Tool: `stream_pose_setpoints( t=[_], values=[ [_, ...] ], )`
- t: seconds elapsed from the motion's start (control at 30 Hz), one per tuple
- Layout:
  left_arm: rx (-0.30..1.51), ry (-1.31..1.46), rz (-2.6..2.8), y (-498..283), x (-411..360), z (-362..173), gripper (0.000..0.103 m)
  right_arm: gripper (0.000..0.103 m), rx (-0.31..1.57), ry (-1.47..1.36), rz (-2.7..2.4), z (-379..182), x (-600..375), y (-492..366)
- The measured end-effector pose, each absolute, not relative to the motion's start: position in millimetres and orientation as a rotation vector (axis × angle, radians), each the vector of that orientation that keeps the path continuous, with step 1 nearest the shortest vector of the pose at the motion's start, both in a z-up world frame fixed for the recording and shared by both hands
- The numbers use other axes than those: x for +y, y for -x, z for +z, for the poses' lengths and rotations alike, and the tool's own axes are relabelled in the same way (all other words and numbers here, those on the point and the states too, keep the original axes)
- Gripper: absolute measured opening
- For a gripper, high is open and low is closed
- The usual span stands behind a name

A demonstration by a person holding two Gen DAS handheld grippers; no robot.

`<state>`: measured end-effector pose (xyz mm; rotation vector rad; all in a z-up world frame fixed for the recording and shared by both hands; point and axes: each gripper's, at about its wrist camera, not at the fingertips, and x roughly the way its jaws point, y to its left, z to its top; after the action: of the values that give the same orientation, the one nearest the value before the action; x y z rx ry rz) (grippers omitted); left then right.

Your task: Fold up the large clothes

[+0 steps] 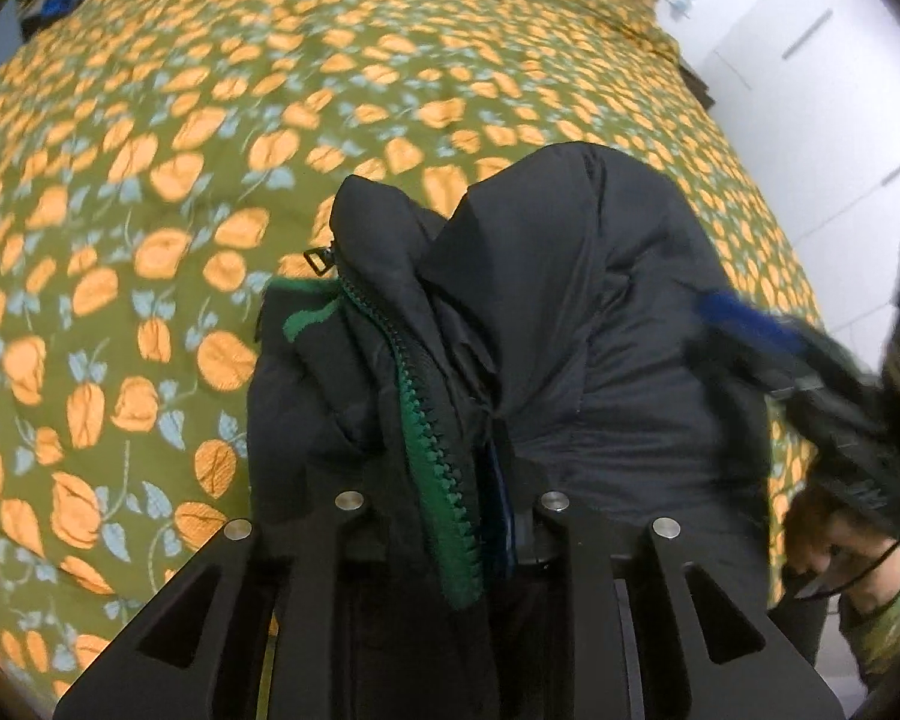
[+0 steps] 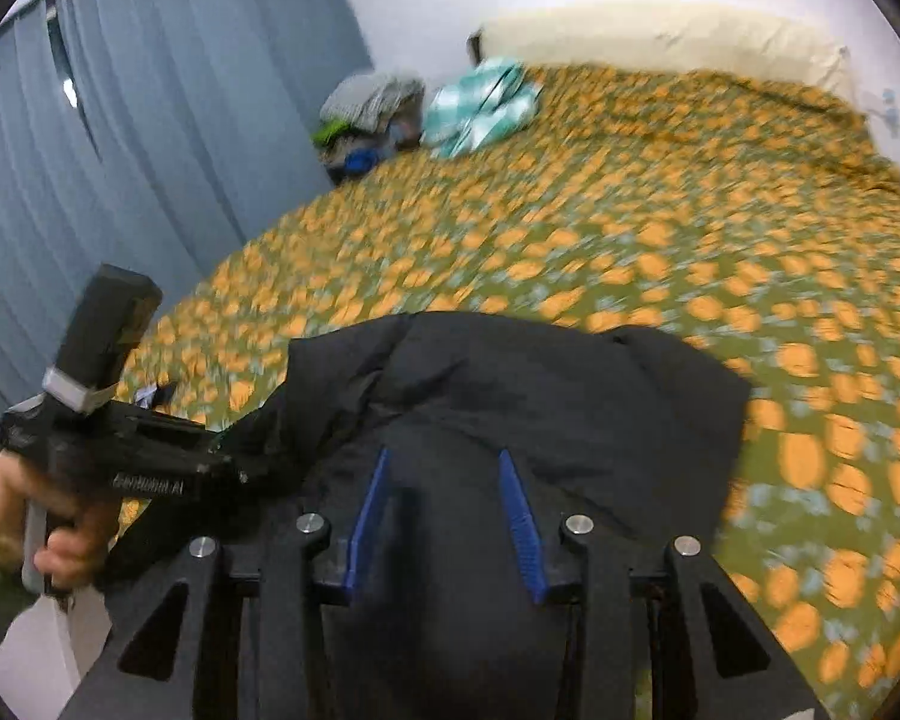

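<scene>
Bunched black jacket [image 1: 570, 312], green zipper [image 1: 438, 456], left hand-held gripper [image 1: 498, 516] clamping it, right hand-held gripper [image 2: 444, 504] parted.

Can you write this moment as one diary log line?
step: folding | black jacket: bunched on flowered bedspread | left gripper: shut on it | right gripper: open over it

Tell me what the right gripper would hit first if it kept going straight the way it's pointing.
Most likely the black jacket. The right gripper has its blue fingers apart right over the dark fabric, which fills the space ahead of them. Beyond it lies the flowered bedspread. Depth is hard to judge.
</scene>
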<state>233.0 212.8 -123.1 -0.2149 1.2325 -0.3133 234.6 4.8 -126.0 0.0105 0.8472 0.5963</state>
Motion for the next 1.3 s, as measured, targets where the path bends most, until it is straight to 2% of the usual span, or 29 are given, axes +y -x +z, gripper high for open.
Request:
stream_pose_setpoints(
  t=[0.17,0.57,0.73,0.87,0.97,1.17,1.3],
  values=[
    [1.257,0.329,-0.322,-234.6,235.8,-159.3,0.024,0.039,0.959,0.036,0.541,-171.5,34.3,-257.1],
    [1.276,0.402,-0.341,-244.6,242.4,-195.1,0.025,0.039,0.951,0.177,0.442,-211.6,53.2,-272.2],
    [1.279,0.377,-0.347,-241.4,240.1,-186.7,0.026,0.039,0.948,0.137,0.461,-184.8,44.8,-260.0],
    [1.274,0.357,-0.344,-240.6,239.9,-183.1,0.026,0.041,0.885,0.073,0.573,-136.5,30.6,-196.7],
    [1.278,0.358,-0.347,-242.6,240.8,-182.7,0.026,0.041,0.851,0.076,0.694,-122.7,32.5,-137.4],
    [1.272,0.348,-0.342,-240.3,236.7,-178.6,0.027,0.04,0.98,0.008,0.648,-187.6,35.5,-118.0],
    [1.265,0.33,-0.323,-240.2,233.4,-180.0,0.028,0.037,0.984,0.006,0.643,-209.5,34.8,-123.8]
  ],
)
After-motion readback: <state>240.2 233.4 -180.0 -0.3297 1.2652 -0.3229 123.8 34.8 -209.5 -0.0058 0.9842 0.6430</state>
